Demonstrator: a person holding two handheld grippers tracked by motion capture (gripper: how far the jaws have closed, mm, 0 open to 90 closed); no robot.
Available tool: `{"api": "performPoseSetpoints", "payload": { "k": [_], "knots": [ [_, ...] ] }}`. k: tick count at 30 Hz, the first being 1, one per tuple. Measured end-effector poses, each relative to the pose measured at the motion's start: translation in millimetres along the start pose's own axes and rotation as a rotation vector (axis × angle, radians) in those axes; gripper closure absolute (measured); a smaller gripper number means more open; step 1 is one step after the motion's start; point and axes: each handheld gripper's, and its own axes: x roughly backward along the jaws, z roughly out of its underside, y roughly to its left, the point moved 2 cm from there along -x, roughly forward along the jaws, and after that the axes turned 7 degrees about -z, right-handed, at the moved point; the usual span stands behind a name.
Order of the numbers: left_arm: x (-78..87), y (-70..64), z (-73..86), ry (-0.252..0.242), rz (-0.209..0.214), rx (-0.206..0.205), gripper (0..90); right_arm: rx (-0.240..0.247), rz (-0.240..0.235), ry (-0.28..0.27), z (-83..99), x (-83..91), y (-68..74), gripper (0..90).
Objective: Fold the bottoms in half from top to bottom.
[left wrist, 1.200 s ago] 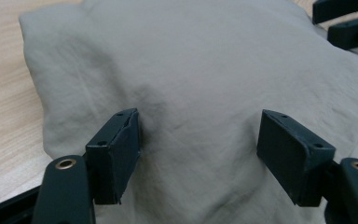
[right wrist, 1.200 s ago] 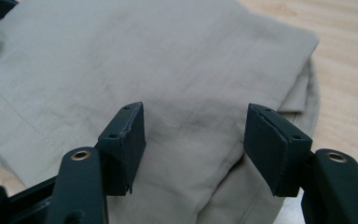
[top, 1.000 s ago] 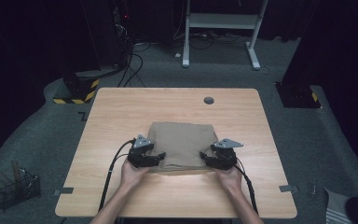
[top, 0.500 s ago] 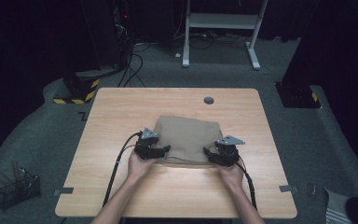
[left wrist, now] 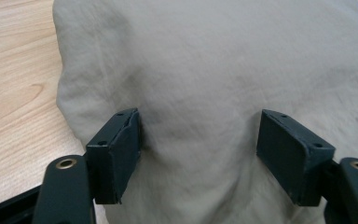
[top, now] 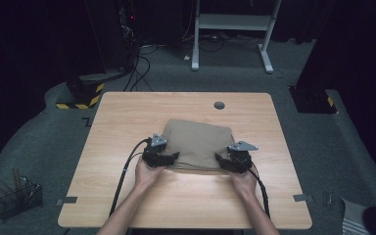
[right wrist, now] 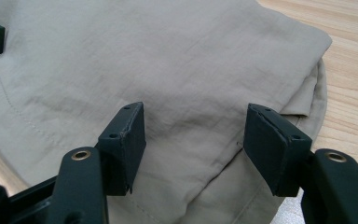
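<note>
Both grippers were down on the near edge of the folded beige garment, one at each near corner, and that spacing made sense: it looked like a two-handed fold or smoothing, with the hands set wide so the cloth would move as one flat piece rather than bunch in the middle.

The left gripper had its jaws standing well apart, nothing pinched between them. The cloth ran straight ahead of it and under it, bulging up slightly between the two pads, with its rounded edge falling away off the left-hand jaw onto the bare wooden table.

The right gripper was spread just as wide and held nothing. The fabric lay flat below and beyond its jaws; beneath the right-hand jaw the stacked layers showed as stepped edges, and the garment's far corner ended ahead and to that side, with bare wood past it. A stitched seam ran across the cloth off the left-hand jaw.

From above, the left gripper and right gripper sat on the garment's near edge, fabric reaching away from both toward the far side of the table. My read: poised to close on that edge, not yet gripping.
</note>
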Motion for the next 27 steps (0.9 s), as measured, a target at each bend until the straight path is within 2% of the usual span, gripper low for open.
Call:
{"api": "performPoseSetpoints", "payload": {
  "k": [2, 5, 9, 12, 15, 18, 21, 27],
  "knots": [
    [-4.5, 2.6, -0.8, 0.011, 0.009, 0.024, 29.3, -0.006, -0.002, 0.003, 0.0, -3.3, -2.4, 38.6],
    [-10.2, 6.0, -7.0, 0.019, -0.009, 0.011, 29.0, -0.033, -0.007, 0.02, -2.6, -8.8, -6.3, 38.4],
    [-9.0, 9.8, -8.1, 0.013, -0.004, 0.034, 28.5, -0.042, -0.005, 0.009, -6.4, -13.7, -11.3, 38.2],
    [0.5, 10.8, -4.9, 0.0, -0.022, 0.024, 29.1, -0.034, -0.01, -0.001, -5.6, -6.6, -10.3, 38.1],
    [17.1, 14.3, 0.3, -0.014, -0.029, 0.046, 29.1, -0.048, -0.017, -0.024, -2.4, 5.5, -9.8, 37.8],
    [35.4, 17.1, 5.0, -0.057, -0.03, 0.047, 29.4, -0.055, -0.017, -0.059, 0.8, 21.2, -9.5, 37.9],
    [40.2, 22.5, 10.8, -0.056, -0.034, 0.053, 29.6, -0.054, 0.0, -0.062, 7.5, 29.5, -13.4, 37.9],
    [44.5, 32.6, 22.2, -0.04, -0.063, 0.072, 29.5, -0.086, 0.025, -0.059, 16.5, 36.6, -25.3, 39.3]
  ]
}}
